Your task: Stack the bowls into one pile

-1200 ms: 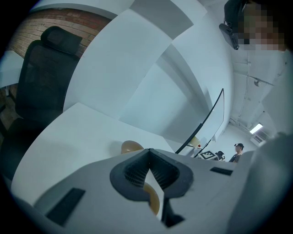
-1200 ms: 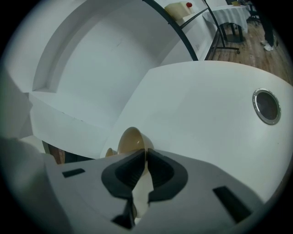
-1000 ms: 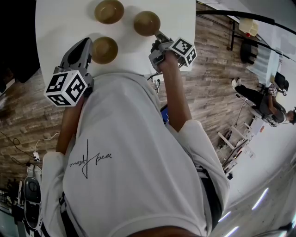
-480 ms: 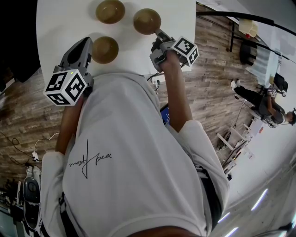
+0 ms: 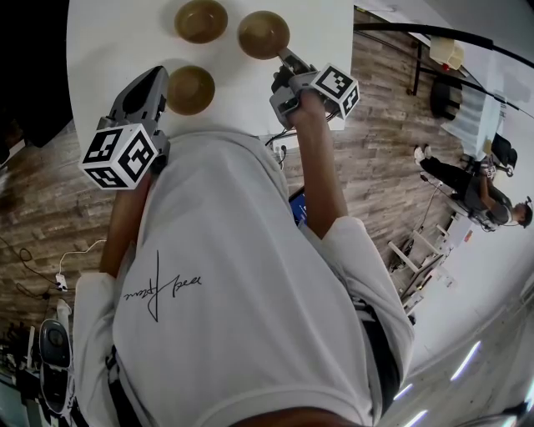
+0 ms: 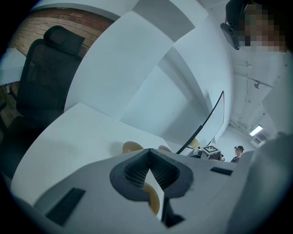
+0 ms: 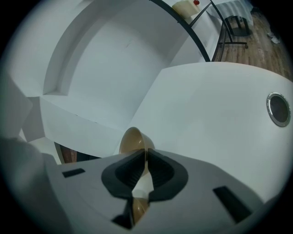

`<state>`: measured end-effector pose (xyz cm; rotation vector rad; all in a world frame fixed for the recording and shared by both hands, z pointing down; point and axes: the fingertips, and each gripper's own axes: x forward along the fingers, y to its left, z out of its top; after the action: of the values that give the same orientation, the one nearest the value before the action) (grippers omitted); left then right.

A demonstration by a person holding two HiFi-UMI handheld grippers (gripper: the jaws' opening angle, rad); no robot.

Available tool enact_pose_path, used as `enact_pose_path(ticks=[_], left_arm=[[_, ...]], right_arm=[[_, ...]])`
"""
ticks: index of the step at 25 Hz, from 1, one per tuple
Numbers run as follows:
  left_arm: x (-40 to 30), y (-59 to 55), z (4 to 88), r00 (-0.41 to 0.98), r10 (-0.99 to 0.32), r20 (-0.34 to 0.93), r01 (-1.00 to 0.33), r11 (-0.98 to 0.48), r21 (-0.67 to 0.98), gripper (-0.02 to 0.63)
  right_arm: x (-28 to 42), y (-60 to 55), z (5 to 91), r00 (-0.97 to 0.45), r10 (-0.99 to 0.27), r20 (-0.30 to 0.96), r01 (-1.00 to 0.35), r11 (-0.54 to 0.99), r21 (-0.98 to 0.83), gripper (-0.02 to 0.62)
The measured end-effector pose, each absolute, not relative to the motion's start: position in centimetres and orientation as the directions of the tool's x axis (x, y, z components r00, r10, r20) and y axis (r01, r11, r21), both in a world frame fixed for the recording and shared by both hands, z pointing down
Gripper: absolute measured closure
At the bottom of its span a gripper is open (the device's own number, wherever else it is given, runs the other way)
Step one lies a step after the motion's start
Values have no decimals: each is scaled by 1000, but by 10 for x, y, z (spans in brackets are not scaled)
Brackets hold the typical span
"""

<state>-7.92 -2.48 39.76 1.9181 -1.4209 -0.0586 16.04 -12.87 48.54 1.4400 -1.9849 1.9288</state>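
Bowls, three alike and brown, sit on a white table. In the head view the far bowl lies well back from the near edge. The near bowl sits close to that edge, toward the left. The held bowl is right of the middle, just beside the far one. The right gripper reaches to its near rim, and the left gripper lies against the near bowl's left side.

In the left gripper view the jaws meet at their tips. A curve of the near bowl shows below through the gap. Whether that rim is pinched I cannot tell.

In the right gripper view the jaws are nearly together, clamped on the held bowl's thin wall. The bowl stands tilted beyond the tips, seemingly clear of the surface.

The likely trouble is that narrow pinch. A hanging bowl may swing or slip out. Lowered off-centre, it could tip the far bowl or send it skidding on the smooth top. A nudge from the left gripper could push the near bowl over the near edge.

The table is bare and glossy, with a round grommet. Around it are a wood-plank floor, an office chair, a brick wall and a seated person far right.
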Motion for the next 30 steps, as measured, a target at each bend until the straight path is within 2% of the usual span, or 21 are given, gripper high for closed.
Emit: enact_pose_path(ticks=[30], left_arm=[[-91, -23, 399, 369, -854, 366, -802, -94, 589, 598]], right_arm=[[103, -143, 467, -676, -513, 528, -558, -111, -822, 571]])
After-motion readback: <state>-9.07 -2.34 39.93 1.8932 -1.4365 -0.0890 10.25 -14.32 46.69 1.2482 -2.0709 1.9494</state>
